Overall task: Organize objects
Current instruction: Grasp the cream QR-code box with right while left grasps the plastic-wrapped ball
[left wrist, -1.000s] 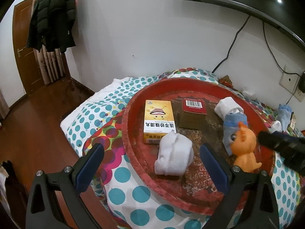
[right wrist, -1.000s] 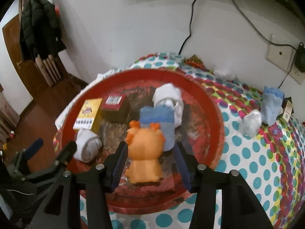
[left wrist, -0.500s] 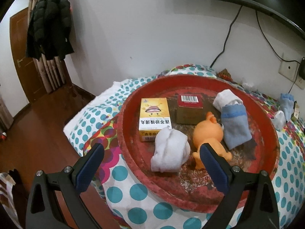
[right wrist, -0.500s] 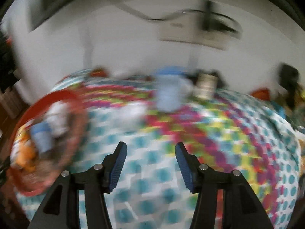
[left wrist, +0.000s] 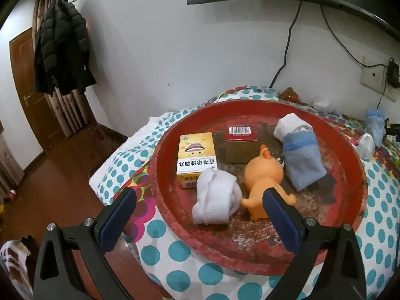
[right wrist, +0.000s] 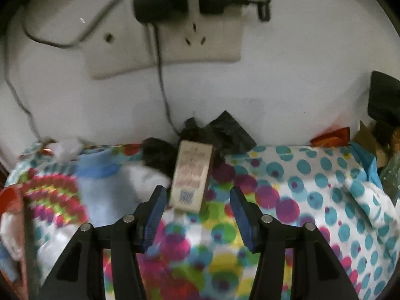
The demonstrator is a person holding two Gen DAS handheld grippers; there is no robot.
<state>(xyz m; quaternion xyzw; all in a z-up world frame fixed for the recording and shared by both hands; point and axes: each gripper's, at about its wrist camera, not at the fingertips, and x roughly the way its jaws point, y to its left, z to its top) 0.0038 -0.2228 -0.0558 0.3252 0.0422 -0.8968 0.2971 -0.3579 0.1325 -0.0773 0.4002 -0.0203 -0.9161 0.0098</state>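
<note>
In the left wrist view a round red tray (left wrist: 350, 155) holds a yellow box (left wrist: 196, 158), a red-topped box (left wrist: 239, 143), an orange toy (left wrist: 263, 181), a white rolled sock (left wrist: 216, 203) and a blue sock (left wrist: 301, 163). My left gripper (left wrist: 197, 201) is open and empty, hovering at the tray's near edge. In the right wrist view my right gripper (right wrist: 196, 201) is open and empty, just short of a small beige box (right wrist: 191, 177) lying on the dotted cloth by the wall. A light blue sock (right wrist: 98, 185) lies left of it.
A dotted cloth (right wrist: 300, 200) covers the table. Black crumpled items (right wrist: 220, 132) sit against the wall behind the beige box. A wall socket (right wrist: 175, 40) with plugs and cables hangs above. A blue sock (left wrist: 375, 125) and white bundle (left wrist: 366, 145) lie right of the tray.
My right gripper left the orange toy on the tray, swung right and now faces the beige box by the wall. My left gripper drew back a little.
</note>
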